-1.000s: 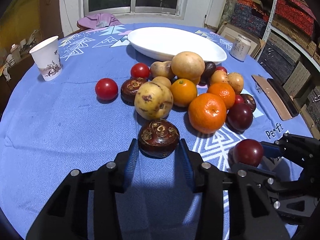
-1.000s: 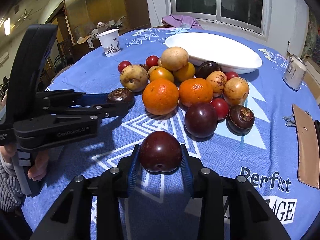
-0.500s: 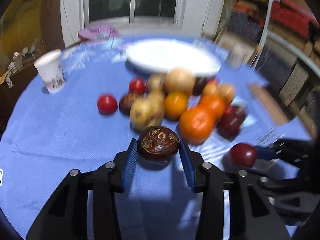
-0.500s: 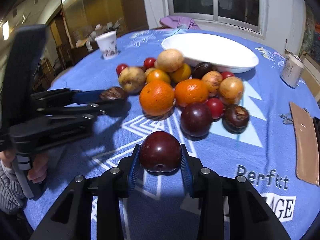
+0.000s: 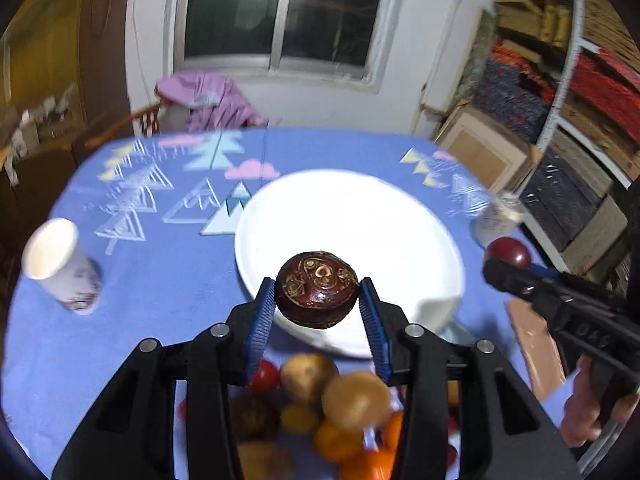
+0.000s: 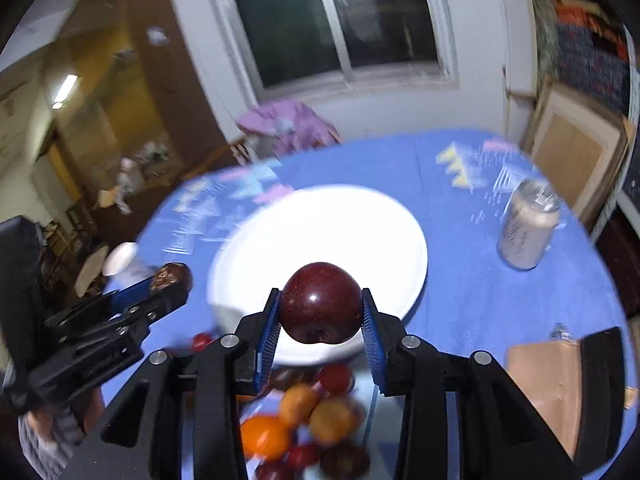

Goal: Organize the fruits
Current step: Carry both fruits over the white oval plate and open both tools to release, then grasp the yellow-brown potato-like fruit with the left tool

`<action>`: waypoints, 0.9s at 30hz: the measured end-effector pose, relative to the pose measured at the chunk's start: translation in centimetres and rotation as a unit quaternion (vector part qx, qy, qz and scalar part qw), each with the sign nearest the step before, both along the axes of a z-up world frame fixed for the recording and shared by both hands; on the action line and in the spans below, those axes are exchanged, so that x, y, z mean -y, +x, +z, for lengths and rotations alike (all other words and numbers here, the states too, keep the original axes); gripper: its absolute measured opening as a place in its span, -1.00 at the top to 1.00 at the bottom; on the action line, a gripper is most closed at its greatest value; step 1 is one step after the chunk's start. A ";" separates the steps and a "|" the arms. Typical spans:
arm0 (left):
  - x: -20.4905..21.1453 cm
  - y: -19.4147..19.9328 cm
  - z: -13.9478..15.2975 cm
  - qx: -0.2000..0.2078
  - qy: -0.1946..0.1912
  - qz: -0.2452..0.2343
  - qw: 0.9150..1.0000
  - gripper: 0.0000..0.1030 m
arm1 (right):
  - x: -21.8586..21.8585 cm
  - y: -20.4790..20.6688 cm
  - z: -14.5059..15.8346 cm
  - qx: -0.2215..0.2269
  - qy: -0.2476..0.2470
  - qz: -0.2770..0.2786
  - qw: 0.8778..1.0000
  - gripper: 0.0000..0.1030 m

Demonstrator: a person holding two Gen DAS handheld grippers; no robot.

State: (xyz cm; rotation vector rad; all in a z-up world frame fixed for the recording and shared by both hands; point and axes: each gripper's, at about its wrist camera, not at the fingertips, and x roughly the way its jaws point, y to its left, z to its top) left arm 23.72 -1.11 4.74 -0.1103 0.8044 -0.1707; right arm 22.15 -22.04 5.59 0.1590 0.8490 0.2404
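Blue tablecloth below; my left gripper (image 5: 318,312) pinches a water chestnut (image 5: 317,294), right gripper (image 6: 319,322) a plum (image 6: 320,307); both could roll off the white plate (image 5: 384,216) on release

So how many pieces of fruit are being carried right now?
2. A brown carved-looking fruit in the left hand-held gripper and a dark red plum in the right hand-held gripper, both above the white plate.

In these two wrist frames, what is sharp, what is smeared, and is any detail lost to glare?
Left wrist view: the held brown fruit and the left gripper are sharp; the fruit pile and tablecloth are motion-blurred; the white dish is blown out. Right wrist view: the held dark red fruit is crisp with one small highlight; the can and window smear; fisheye bends the table's edge.
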 end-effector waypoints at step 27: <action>-6.2 -4.2 1.9 0.030 -0.037 0.057 0.997 -0.24 | -1.6 -10.4 7.8 0.219 -0.019 0.053 0.974 -0.77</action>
